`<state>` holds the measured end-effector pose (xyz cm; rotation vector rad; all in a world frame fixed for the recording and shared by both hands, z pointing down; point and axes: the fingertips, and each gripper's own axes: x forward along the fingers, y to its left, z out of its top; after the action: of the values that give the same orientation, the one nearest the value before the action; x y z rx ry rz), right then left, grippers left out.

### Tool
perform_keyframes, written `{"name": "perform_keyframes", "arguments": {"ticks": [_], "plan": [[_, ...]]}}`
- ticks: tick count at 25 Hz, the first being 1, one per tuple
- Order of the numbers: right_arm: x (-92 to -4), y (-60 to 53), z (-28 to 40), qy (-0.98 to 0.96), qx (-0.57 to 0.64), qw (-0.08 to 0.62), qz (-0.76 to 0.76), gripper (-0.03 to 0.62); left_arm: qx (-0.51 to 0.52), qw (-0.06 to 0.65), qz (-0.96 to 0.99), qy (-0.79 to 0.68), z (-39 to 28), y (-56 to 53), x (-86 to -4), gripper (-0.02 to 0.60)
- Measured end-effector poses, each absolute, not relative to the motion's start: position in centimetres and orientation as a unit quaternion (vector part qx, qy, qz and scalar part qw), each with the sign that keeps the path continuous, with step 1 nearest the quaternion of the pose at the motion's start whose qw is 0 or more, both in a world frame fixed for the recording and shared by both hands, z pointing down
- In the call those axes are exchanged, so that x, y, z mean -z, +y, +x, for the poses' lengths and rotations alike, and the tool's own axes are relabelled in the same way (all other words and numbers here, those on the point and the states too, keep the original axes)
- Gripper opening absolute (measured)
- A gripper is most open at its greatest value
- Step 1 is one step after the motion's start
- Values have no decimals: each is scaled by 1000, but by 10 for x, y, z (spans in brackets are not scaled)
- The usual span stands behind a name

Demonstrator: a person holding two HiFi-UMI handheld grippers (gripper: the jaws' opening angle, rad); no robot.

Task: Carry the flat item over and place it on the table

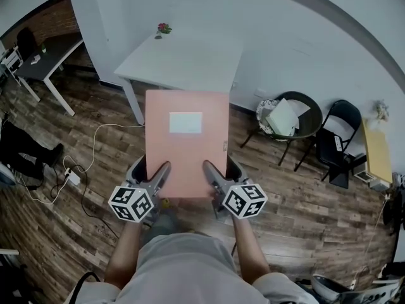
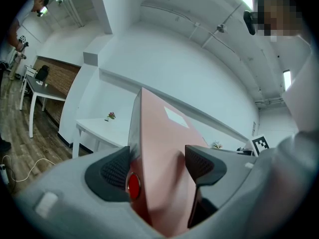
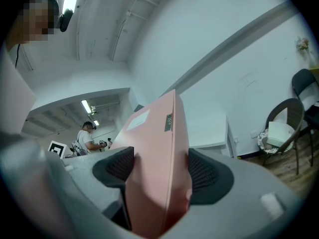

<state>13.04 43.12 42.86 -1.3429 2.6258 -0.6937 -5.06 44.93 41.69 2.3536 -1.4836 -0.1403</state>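
A flat pink folder (image 1: 186, 141) with a white label is held level in front of me, above the wooden floor. My left gripper (image 1: 159, 173) is shut on its near left edge and my right gripper (image 1: 211, 171) is shut on its near right edge. In the left gripper view the pink folder (image 2: 159, 153) runs edge-on between the dark pads (image 2: 117, 171). The right gripper view shows the pink folder (image 3: 157, 153) the same way, pinched between the black pads (image 3: 204, 176). A white table (image 1: 183, 62) stands ahead by the wall, its near edge just beyond the folder.
A small pink flower (image 1: 164, 28) sits at the table's far side. A round chair holding papers (image 1: 288, 116) and a black folding chair (image 1: 335, 141) stand at the right. A dark desk (image 1: 44, 59) is at the far left. Cables (image 1: 76, 170) trail on the floor.
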Motion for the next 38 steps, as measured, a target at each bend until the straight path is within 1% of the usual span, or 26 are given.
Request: {"name": "perform_keyframes", "arguments": {"ticks": [11, 19, 26, 33, 38], "plan": [[-435, 335, 96, 853, 234, 47, -463, 336, 47, 193, 839, -507, -86, 345, -427, 342], [-417, 257, 39, 851, 226, 33, -474, 336, 62, 203, 842, -496, -143, 264, -415, 342], [-399, 203, -3, 849, 211, 42, -482, 336, 68, 193, 851, -483, -185, 207, -398, 342], [-410, 160, -13, 843, 217, 41, -491, 336, 63, 201, 856, -473, -196, 160, -408, 341], [-418, 116, -5, 837, 221, 44, -499, 336, 56, 203, 860, -464, -188, 112, -415, 341]]}}
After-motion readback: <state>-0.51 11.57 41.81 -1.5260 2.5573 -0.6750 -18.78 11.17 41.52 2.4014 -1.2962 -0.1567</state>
